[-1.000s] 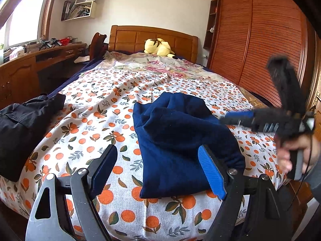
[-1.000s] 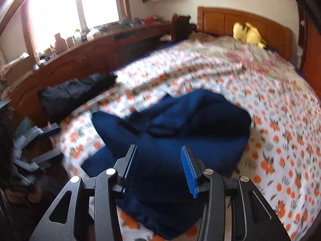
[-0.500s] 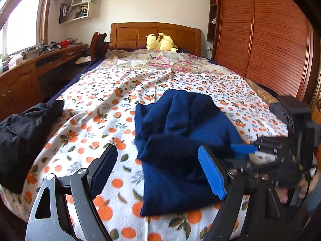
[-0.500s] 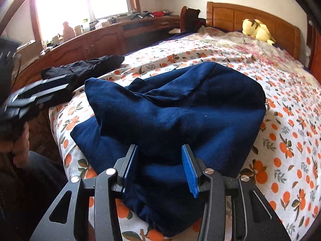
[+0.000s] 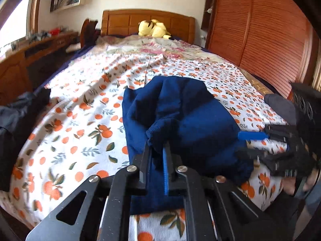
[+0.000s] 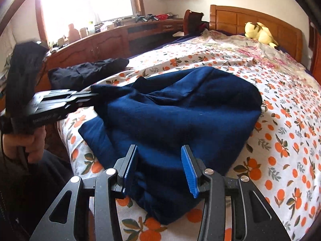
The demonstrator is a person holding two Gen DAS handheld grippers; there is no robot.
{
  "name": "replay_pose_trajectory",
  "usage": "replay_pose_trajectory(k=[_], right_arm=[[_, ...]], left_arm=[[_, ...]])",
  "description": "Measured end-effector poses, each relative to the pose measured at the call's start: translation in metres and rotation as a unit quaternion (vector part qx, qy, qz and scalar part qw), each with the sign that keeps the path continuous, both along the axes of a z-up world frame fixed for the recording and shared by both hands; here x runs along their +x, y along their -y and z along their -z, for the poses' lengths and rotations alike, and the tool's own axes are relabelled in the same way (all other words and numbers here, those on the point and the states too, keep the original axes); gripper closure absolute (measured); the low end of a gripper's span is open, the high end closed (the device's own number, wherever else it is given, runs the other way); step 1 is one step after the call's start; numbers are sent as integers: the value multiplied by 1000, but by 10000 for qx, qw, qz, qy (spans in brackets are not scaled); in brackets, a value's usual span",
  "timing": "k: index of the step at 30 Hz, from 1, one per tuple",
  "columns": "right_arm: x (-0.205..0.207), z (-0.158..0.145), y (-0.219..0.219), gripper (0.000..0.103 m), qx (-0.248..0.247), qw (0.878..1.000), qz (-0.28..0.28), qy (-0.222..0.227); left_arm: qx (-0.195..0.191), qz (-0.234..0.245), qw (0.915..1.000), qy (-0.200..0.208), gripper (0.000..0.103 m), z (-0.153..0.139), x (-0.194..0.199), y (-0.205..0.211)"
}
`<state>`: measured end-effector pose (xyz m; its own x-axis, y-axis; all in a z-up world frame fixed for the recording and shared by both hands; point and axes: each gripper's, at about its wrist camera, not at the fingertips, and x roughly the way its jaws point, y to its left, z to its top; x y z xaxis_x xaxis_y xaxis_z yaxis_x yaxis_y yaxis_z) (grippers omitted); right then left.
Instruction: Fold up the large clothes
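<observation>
writing: none readable; faint lettering on the side of the left gripper's body in the right wrist view is too blurred to make out.
change since earlier frame: left gripper [image 5: 157, 150] jaws have just been closing, from spread wide above the sheet to pressed together on a fold of cloth; the garment now fills more of both views.
garment: navy blue garment [image 6: 180, 108], soft knit or fleece look, bunched and rumpled, part folded over itself, one flat layer spread underneath toward the bed's near edge.
garment place: on the bed [image 6: 280, 120], near its foot, on the white sheet printed with oranges and leaves.
left jaws: pinching a raised ribbed edge of the navy garment at its near left side.
right gripper [image 6: 159, 168]: jaws spread about halfway, hanging over the near edge of the garment; pads not pressing on it.
hands: a hand [image 6: 26, 142] grips the left gripper's handle.
other items: black garment [image 6: 86, 71] at the bed's left edge; yellow plush toy [image 5: 153, 28] by the headboard.
</observation>
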<state>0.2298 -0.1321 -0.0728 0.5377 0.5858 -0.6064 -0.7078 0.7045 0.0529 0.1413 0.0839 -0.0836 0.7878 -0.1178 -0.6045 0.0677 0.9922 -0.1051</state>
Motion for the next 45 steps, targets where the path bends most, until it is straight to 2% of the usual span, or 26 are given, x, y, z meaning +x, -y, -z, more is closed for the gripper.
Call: replay_pose_trajectory(k=[3, 6, 10, 14, 19, 23, 26, 29, 31, 32, 33, 34, 37, 40, 45], right_arm=[[0, -9, 9, 57, 54, 9999, 24, 82], [6, -13, 10, 57, 96, 9999, 74, 115], [20, -12, 0, 57, 92, 9999, 63, 35], [37, 1, -14, 57, -192, 9997, 98, -101], [53, 18, -25, 57, -296, 9987, 76, -410], [54, 17, -32, 57, -415, 9984, 63, -371], [54, 10, -31, 57, -441, 9985, 19, -338], [58, 6, -23, 57, -381, 9990, 51, -238], [62, 5, -16, 56, -315, 9992, 188, -163], [65, 5, -11, 53, -297, 9990, 301, -116], [69, 6, -8, 52, -295, 9988, 377, -70], [72, 6, -5, 50, -294, 9987, 407, -38], [89, 7, 0, 42, -264, 9987, 429, 19], [108, 6, 0, 35, -215, 9980, 590, 103], [148, 22, -14, 33, -377, 9950, 927, 0]], left_arm=[[136, 0, 9997, 179, 94, -9, -26, 6], [161, -101, 9998, 78, 94, -2, -39, 2], [9, -248, 9993, -271, 94, 19, -33, -13], [-44, -207, 9994, -262, 94, 23, -32, -15], [-163, -166, 9993, -287, 94, 29, -31, -19], [-118, -201, 9994, -256, 94, 28, -32, -19], [74, -344, 9991, -226, 82, 24, -36, -16], [5, -389, 9991, -147, 61, 19, -43, -18], [-93, -398, 9991, -77, 60, 13, -48, -19], [-63, -424, 9991, -65, 49, 13, -49, -19], [-54, -457, 9989, -53, 28, 13, -50, -19], [-87, -484, 9988, -52, 19, 15, -52, -19], [-200, -482, 9985, -155, 17, 23, -53, -21], [-19, -657, 9975, -262, 17, 29, -49, -21], [5, -772, 9960, -443, 17, 41, -39, -28]])
